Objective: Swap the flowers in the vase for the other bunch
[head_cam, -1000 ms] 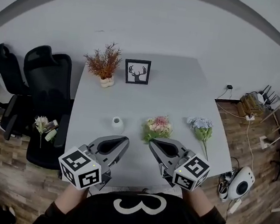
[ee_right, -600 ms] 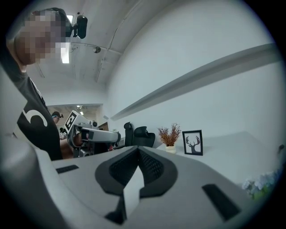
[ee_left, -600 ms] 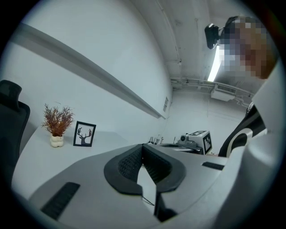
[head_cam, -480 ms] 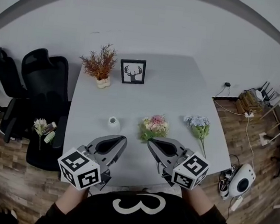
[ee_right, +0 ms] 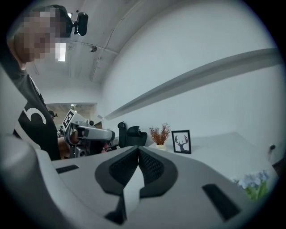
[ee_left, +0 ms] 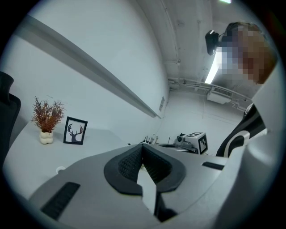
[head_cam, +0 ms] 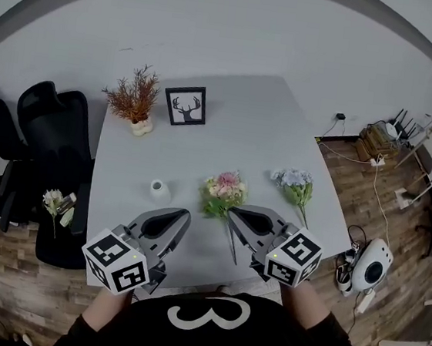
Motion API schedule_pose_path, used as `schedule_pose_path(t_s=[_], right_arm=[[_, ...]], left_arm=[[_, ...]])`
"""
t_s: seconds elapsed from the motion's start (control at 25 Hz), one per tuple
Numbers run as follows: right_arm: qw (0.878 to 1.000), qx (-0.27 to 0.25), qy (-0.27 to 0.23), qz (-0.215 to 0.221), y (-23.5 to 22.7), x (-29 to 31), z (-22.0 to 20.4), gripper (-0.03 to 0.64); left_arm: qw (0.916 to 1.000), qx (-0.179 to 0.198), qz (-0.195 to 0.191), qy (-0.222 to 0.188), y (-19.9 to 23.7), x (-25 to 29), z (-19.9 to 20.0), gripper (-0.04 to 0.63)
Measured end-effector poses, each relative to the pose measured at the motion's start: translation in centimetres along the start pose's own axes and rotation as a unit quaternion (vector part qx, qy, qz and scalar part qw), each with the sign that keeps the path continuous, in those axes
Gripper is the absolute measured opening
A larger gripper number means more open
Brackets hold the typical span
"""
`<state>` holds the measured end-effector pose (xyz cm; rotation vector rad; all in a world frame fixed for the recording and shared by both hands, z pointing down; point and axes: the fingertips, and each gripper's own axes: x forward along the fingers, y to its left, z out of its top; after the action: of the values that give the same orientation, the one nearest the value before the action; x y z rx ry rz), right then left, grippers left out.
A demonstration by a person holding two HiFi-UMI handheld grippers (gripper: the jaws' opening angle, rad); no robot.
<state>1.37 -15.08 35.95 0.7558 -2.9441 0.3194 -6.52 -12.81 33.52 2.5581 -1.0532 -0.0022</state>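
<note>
**Surface and room.** A pale grey table [head_cam: 259,134] stands against a white wall. Wood flooring surrounds it. Black office chairs [head_cam: 47,126] stand to the left of the table.

**Tools.** The left gripper [head_cam: 186,214] and the right gripper [head_cam: 232,212] are held side by side over the near edge of the table. Both point toward the wall. In each gripper view the dark pads meet at the tip, so both sets of jaws are closed with nothing between them.

**Task items.**
- The small white vase [head_cam: 159,191] stands upright just ahead of the left gripper's tip, slightly to its left.
- The pink bunch [head_cam: 223,192] lies on the table directly ahead of the gap between the two tips. It is nearer the right gripper, and its stem runs back alongside that gripper.
- The blue bunch [head_cam: 294,183] lies flat to the right of the right gripper, apart from it.
- A dried red plant [head_cam: 134,98] in a white pot and a framed deer picture [head_cam: 185,105] stand far ahead, near the wall.

**View differences.**
- Only the head view shows the floor, the vase in full and the pink bunch.
- The left gripper view shows the right gripper's marker cube [ee_left: 196,142] to the right.
- The right gripper view shows the left gripper [ee_right: 85,132] to its left, the chairs [ee_right: 132,134] and the blue bunch at its lower right edge [ee_right: 254,181].
</note>
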Motion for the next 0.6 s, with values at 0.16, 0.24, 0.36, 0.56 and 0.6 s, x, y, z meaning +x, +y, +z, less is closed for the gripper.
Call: schedule_pose_path(t_s=[0.16, 0.24, 0.36, 0.56, 0.6], right_arm=[[0.999, 0.013, 0.013, -0.032, -3.6, -2.1, -0.6, 0.011], [0.998, 0.011, 0.018, -0.060, -6.1, -3.2, -0.8, 0.015], [0.994, 0.018, 0.018, -0.110, -10.0, -5.1, -1.1, 0.089], [0.979, 0.018, 0.037, -0.198, -16.9, -7.9, -2.9, 0.261], [0.975, 0.024, 0.041, -0.219, -18.4, -8.5, -3.6, 0.276]], left_arm=[[0.9999, -0.006, -0.001, 0.009, 0.1, 0.9, -0.3, 0.011], [0.9998, -0.009, 0.005, 0.014, 0.4, 1.3, -0.4, 0.011], [0.9993, -0.017, 0.022, 0.023, 1.1, 2.0, -0.8, 0.010], [0.9993, -0.022, 0.020, 0.022, 1.0, 2.9, -0.9, 0.011], [0.9990, -0.023, 0.025, 0.029, 1.3, 3.0, -1.2, 0.011]])
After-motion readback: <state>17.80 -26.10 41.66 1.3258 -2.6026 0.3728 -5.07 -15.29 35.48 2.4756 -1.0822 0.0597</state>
